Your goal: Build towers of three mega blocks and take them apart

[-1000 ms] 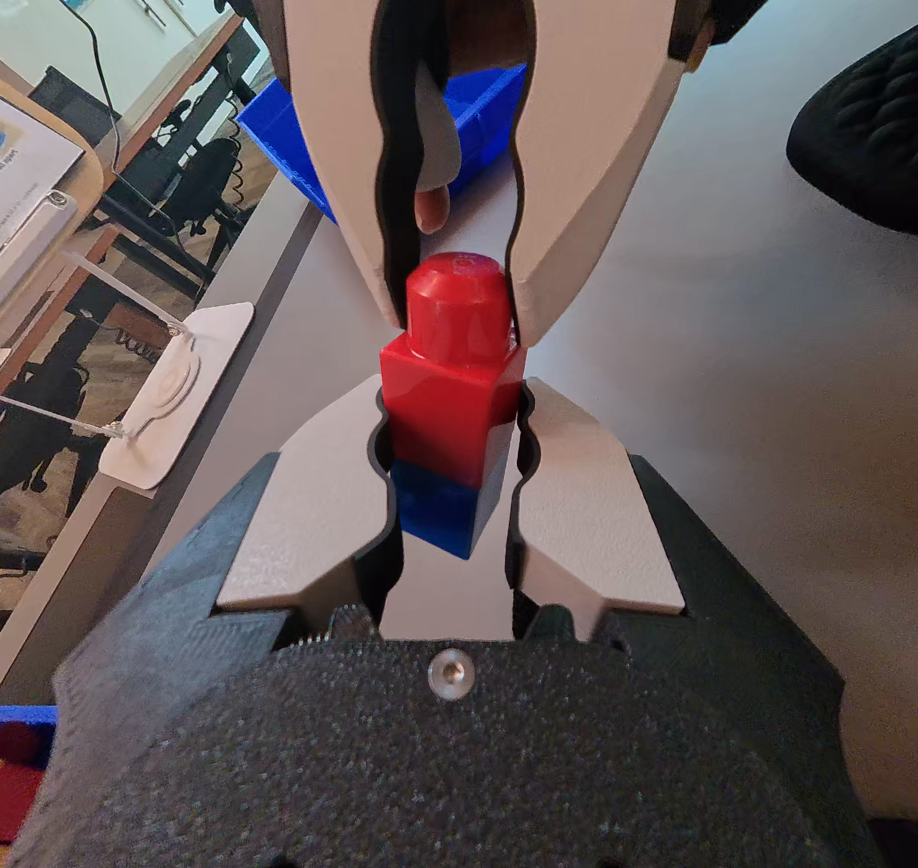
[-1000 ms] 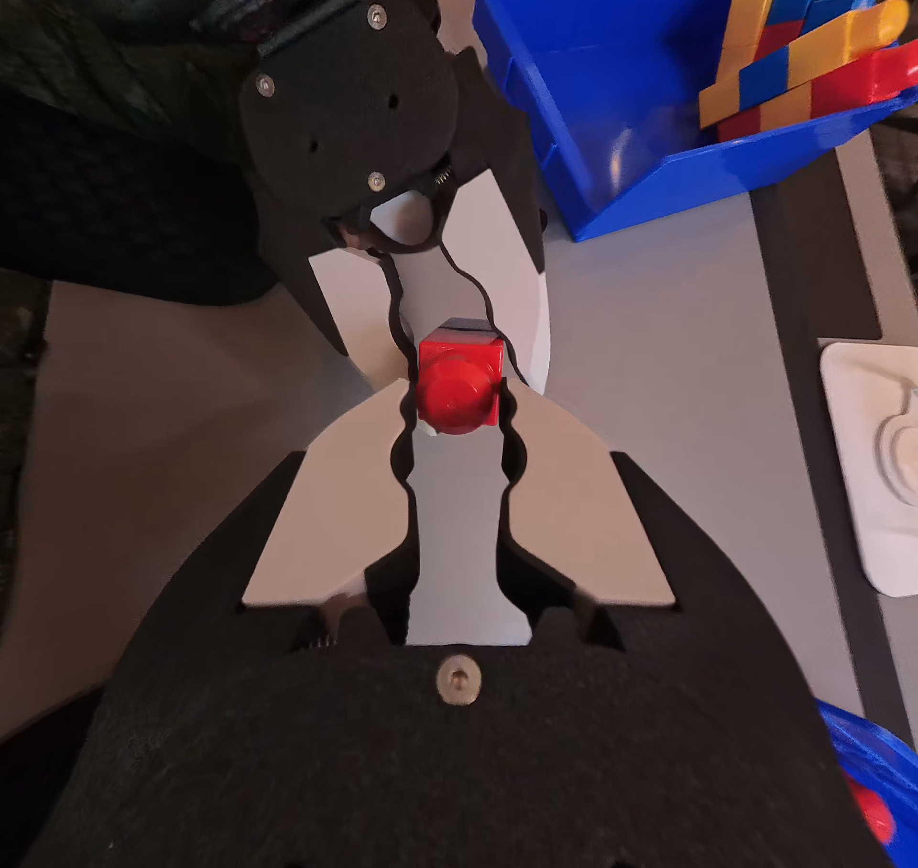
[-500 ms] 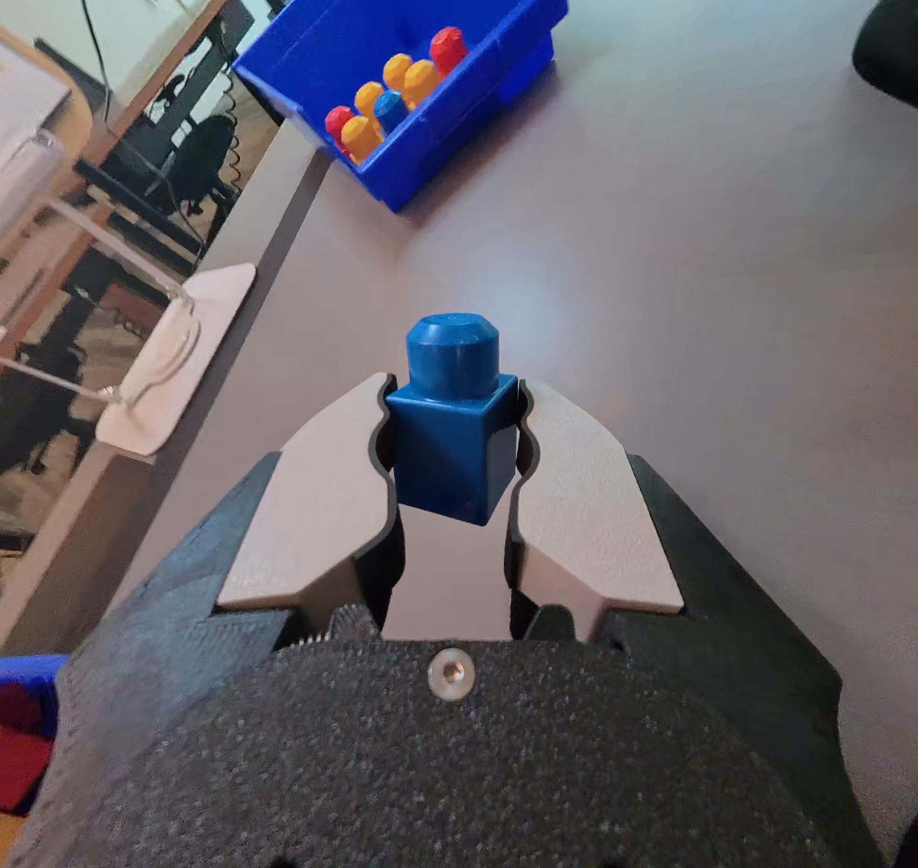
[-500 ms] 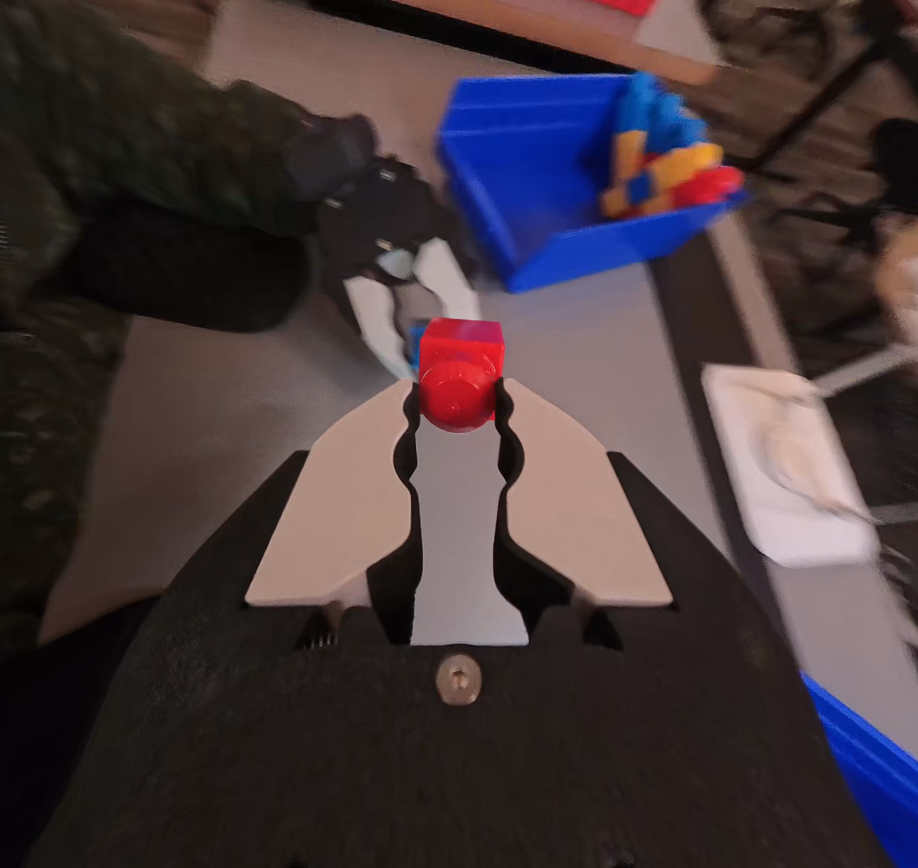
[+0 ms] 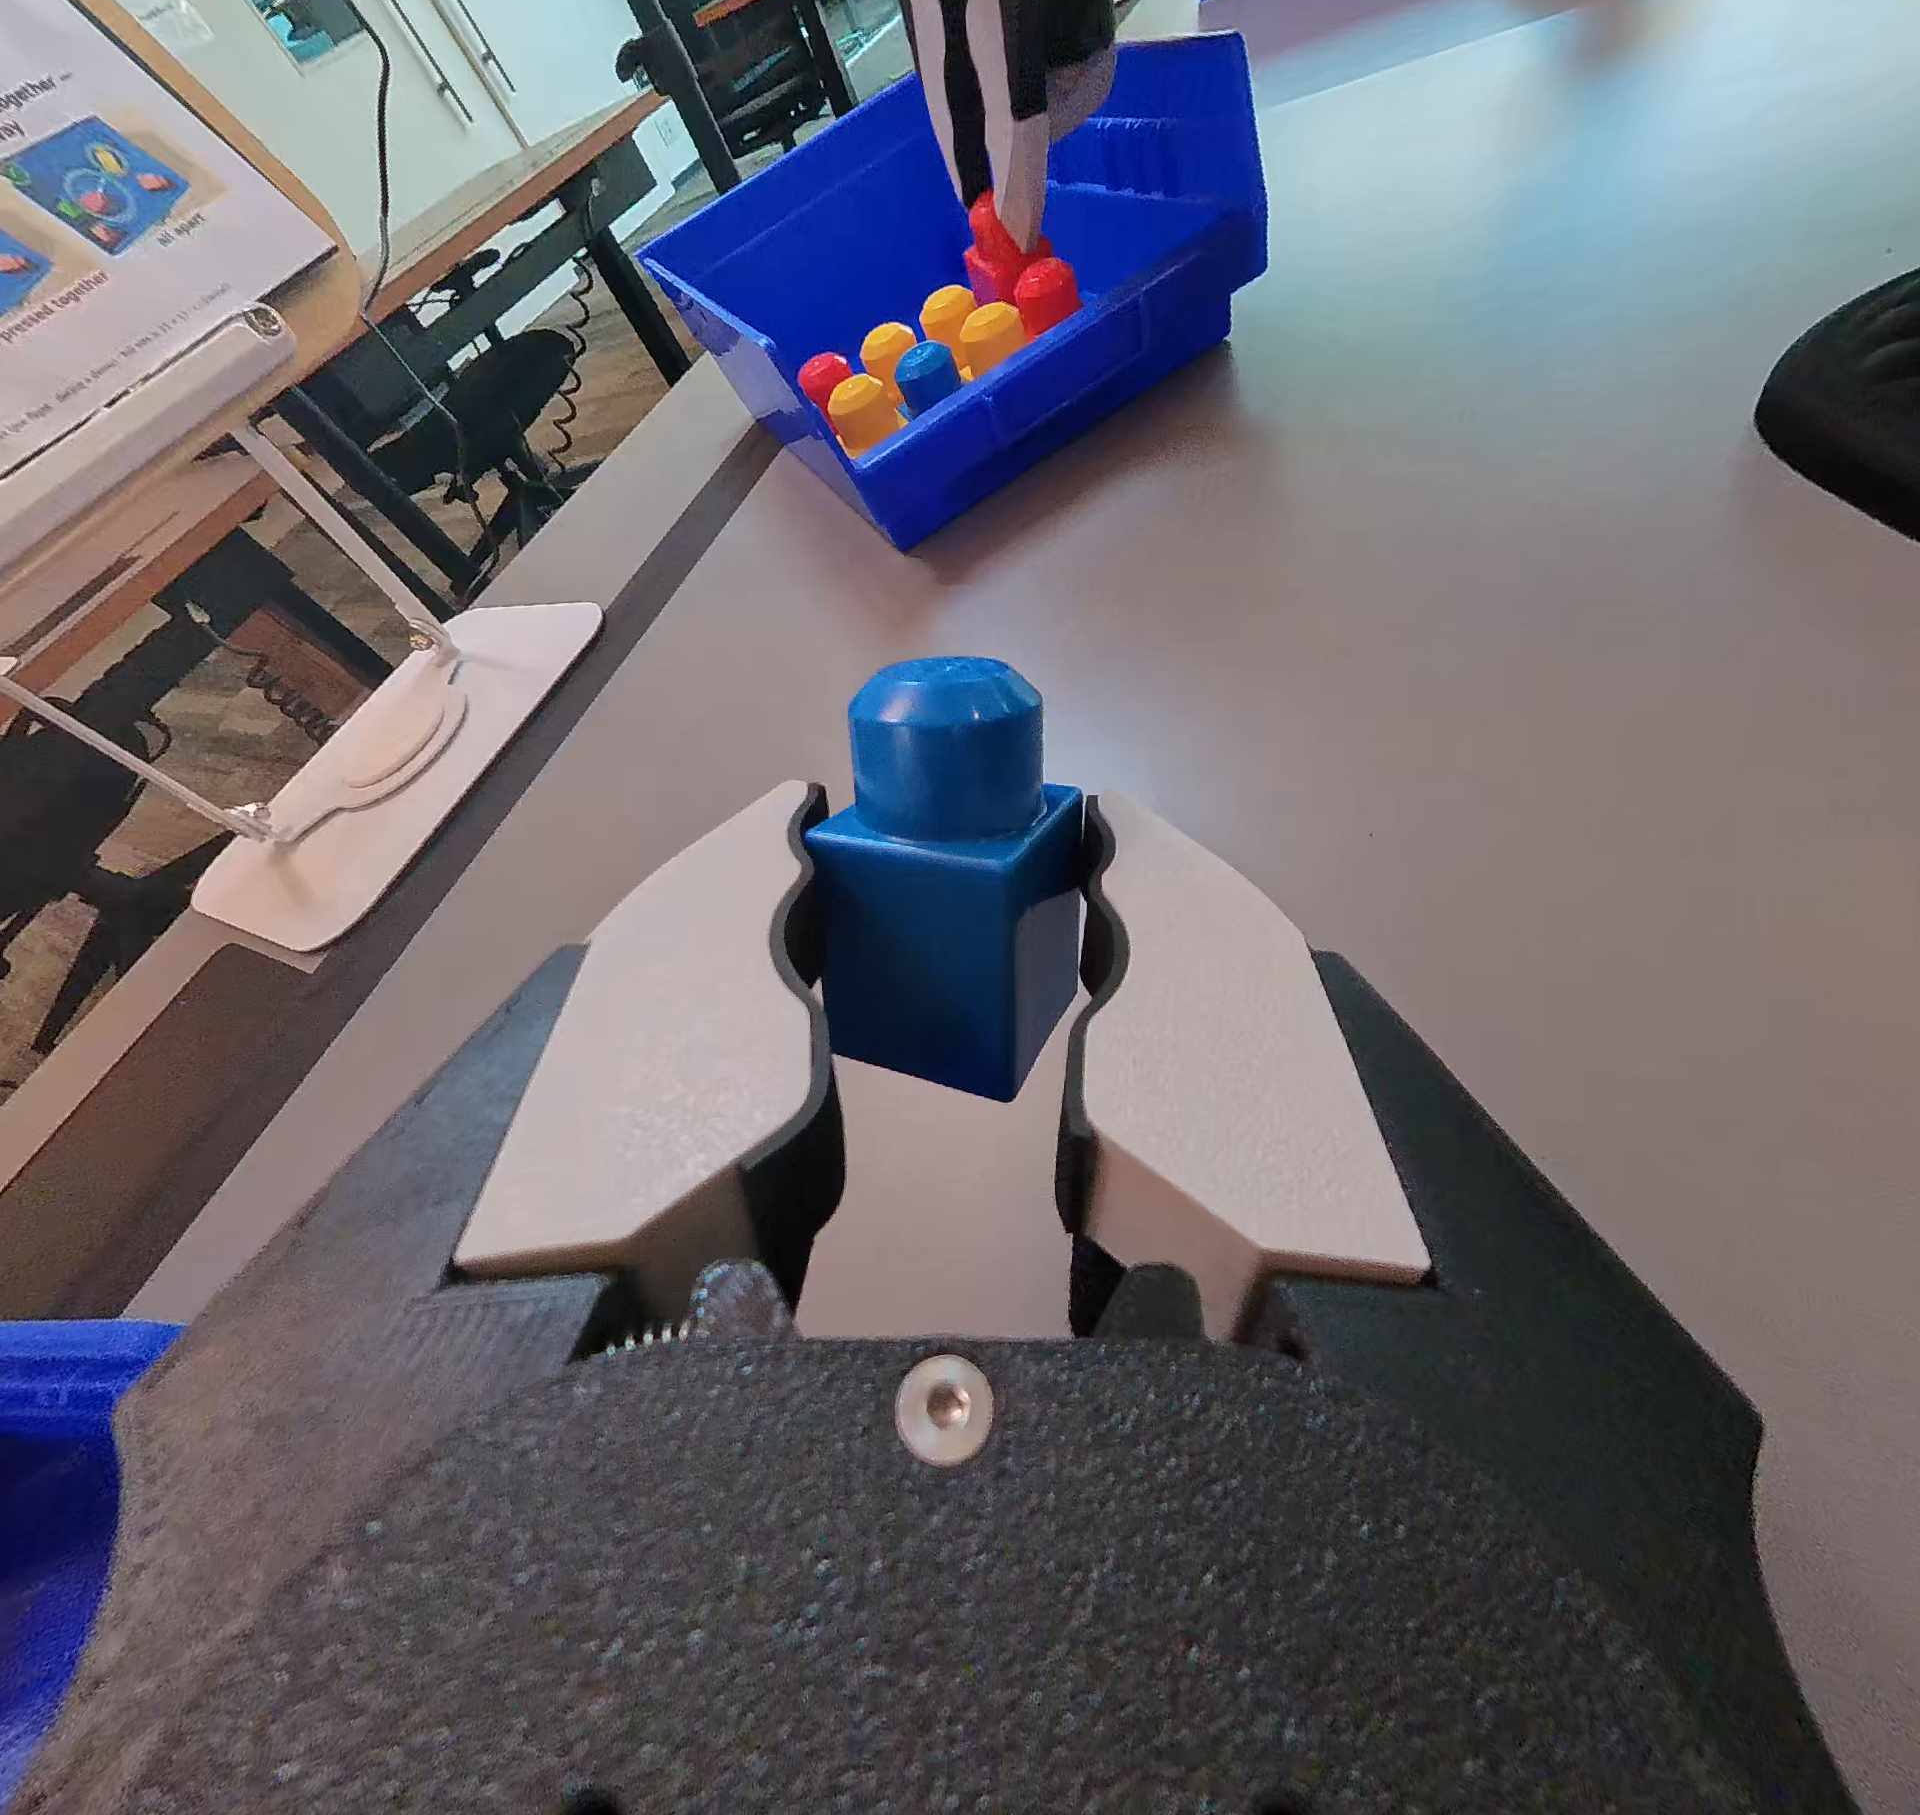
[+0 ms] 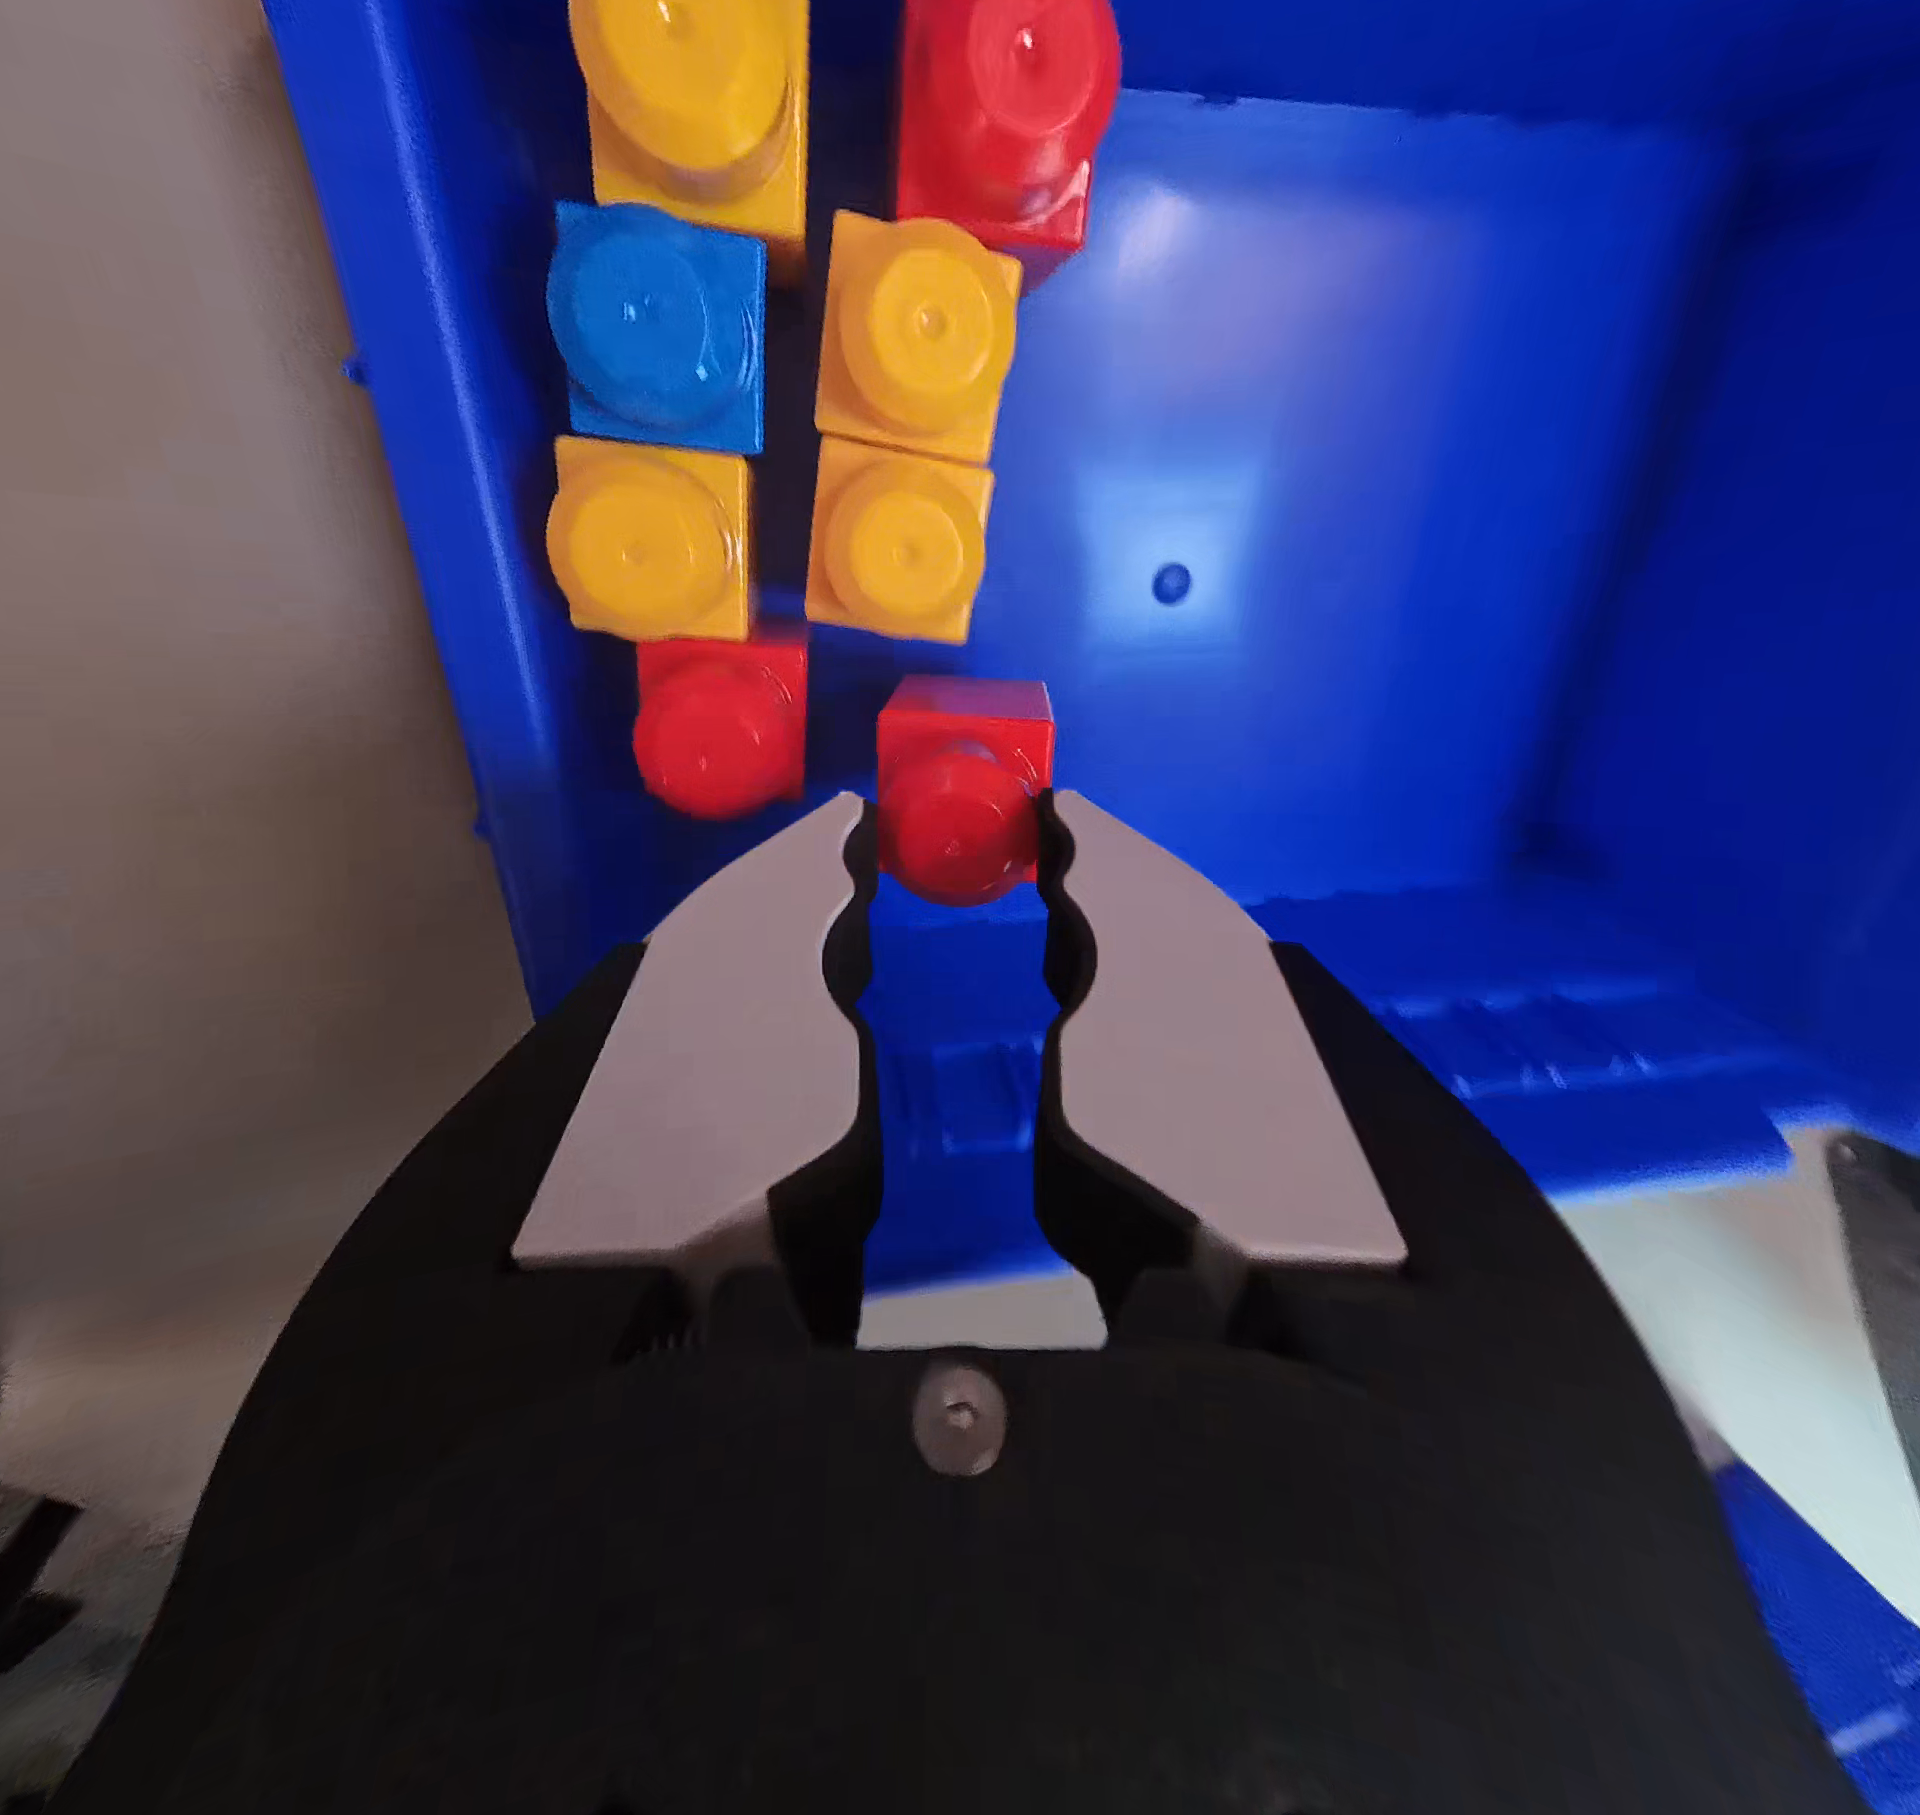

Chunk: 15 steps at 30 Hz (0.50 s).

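Over the blue bin (image 6: 1455, 415), right tool (image 6: 951, 820) clamped on red block's (image 6: 966, 778) stud, probably lowering it beside the sorted blocks; left tool (image 5: 940, 924) gripping blue block (image 5: 940, 892) above the bench (image 5: 1455, 726), awaiting its turn.

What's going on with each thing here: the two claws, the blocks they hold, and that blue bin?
Left claw: shut on the blue block.
Blue block: upright, gripped above the table.
Right claw: shut on the red block.
Red block: held over the blue bin, not yet released.
Blue bin: open, with seven loose blocks along one side.
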Each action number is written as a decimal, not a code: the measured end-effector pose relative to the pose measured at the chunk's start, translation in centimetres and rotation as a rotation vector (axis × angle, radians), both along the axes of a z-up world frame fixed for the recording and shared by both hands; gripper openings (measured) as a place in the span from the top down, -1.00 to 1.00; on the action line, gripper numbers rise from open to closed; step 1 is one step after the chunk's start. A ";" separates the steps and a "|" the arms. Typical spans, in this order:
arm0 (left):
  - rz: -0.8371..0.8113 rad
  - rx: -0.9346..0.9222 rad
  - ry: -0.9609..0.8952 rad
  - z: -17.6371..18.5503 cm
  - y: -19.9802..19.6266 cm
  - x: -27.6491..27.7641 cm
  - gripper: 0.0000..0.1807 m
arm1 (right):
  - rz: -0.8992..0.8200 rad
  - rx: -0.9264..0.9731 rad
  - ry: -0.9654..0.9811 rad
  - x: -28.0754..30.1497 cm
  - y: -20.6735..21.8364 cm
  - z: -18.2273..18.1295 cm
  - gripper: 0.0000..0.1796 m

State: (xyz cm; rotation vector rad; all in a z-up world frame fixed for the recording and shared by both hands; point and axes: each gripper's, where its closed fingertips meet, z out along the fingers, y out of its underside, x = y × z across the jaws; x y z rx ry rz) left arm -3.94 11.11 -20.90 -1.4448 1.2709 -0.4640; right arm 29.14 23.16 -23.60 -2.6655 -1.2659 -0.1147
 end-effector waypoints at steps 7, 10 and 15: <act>-0.019 -0.011 -0.009 -0.2 -0.4 0.4 0.49 | -0.034 -0.070 0.092 -1.1 0.6 -2.1 0.65; -0.027 -0.013 -0.017 0.0 -0.6 0.6 0.49 | -0.010 0.014 0.116 -1.8 0.9 0.3 0.55; -0.048 -0.012 -0.015 0.2 -1.2 1.3 0.49 | 0.322 0.240 0.330 -13.4 -3.0 7.1 0.40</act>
